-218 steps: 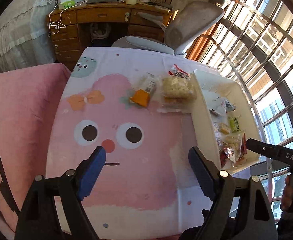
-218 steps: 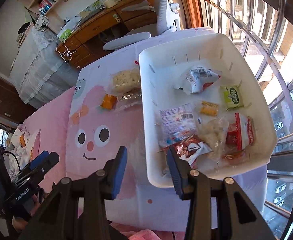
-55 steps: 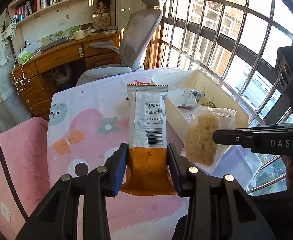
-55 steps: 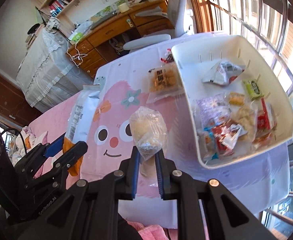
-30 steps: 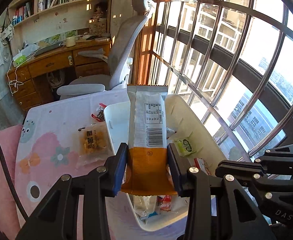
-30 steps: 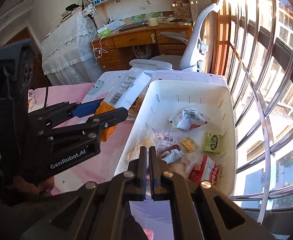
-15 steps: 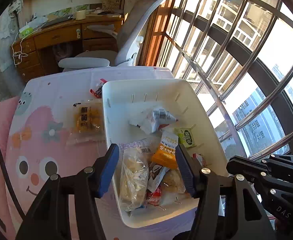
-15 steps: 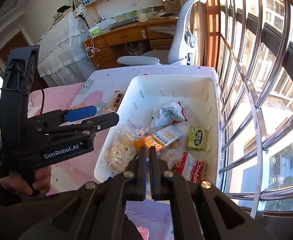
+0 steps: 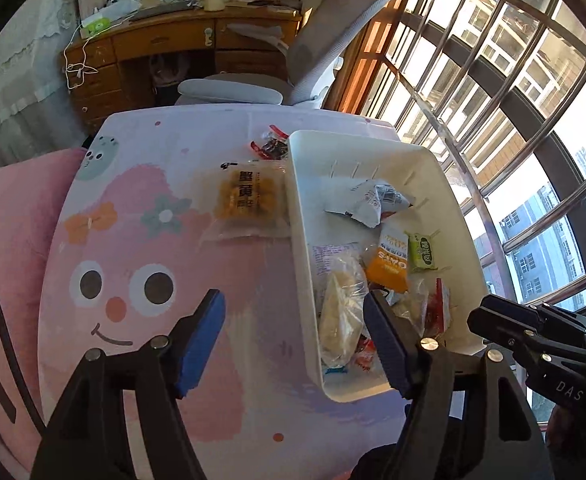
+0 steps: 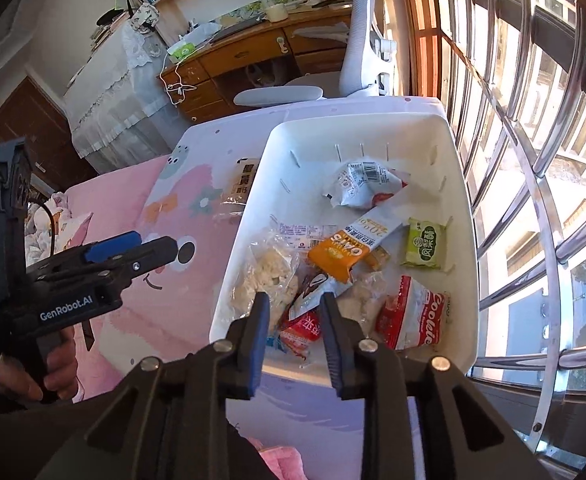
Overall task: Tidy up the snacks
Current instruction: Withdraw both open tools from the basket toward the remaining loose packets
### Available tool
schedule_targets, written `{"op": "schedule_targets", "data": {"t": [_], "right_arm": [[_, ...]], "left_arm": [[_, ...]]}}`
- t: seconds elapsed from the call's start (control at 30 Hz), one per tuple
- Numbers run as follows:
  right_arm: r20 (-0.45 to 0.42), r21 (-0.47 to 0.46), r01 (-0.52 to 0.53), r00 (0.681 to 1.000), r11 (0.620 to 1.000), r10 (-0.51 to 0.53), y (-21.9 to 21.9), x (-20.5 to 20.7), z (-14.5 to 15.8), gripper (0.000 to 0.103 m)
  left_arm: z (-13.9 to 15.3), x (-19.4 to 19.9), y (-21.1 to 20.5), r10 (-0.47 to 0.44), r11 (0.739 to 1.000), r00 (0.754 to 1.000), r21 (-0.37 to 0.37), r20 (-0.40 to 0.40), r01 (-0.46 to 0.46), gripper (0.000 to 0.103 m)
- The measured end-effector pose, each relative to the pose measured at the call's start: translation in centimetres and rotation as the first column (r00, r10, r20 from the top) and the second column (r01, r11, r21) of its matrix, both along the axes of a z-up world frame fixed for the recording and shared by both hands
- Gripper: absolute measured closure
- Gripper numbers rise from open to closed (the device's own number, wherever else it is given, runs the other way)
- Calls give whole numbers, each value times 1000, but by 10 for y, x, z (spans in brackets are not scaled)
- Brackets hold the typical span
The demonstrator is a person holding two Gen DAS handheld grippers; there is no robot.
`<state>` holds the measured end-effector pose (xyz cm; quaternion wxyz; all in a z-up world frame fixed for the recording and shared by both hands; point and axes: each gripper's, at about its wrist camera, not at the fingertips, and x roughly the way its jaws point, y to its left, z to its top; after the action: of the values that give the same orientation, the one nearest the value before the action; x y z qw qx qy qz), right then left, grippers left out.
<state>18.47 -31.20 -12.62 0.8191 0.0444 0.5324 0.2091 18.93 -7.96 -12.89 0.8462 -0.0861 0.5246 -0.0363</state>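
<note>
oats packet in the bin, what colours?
Orange lower end, white upper part; the oats packet shows best in the right wrist view.

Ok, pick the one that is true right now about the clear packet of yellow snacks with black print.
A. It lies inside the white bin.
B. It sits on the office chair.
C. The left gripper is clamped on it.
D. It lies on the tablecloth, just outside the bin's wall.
D: the yellow snack packet lies flat on the tablecloth beside the outer wall of the white bin, with neither gripper on it.
</note>
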Motion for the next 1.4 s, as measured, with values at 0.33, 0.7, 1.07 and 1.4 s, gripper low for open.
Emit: {"op": "schedule_targets", "data": {"t": [0.33, 0.7, 1.07, 1.4], "right_arm": [[-117, 96, 191, 977, 977, -179, 29, -9, -15, 64], [-224, 168, 406, 903, 898, -366, 91, -34, -29, 42], [-349, 210, 610, 777, 764, -524, 145, -44, -53, 35], [-425, 160, 789, 598, 593, -680, 161, -30, -62, 27]], "left_arm": [[25, -19, 63, -68, 997, 997, 45, -30, 69, 29], [38, -20, 138, -187, 980, 977, 51, -105, 193, 27], [50, 16, 201, -266, 957, 959, 90, -95, 274, 27], [69, 82, 213, -293, 950, 955, 98, -50, 297, 27]]}}
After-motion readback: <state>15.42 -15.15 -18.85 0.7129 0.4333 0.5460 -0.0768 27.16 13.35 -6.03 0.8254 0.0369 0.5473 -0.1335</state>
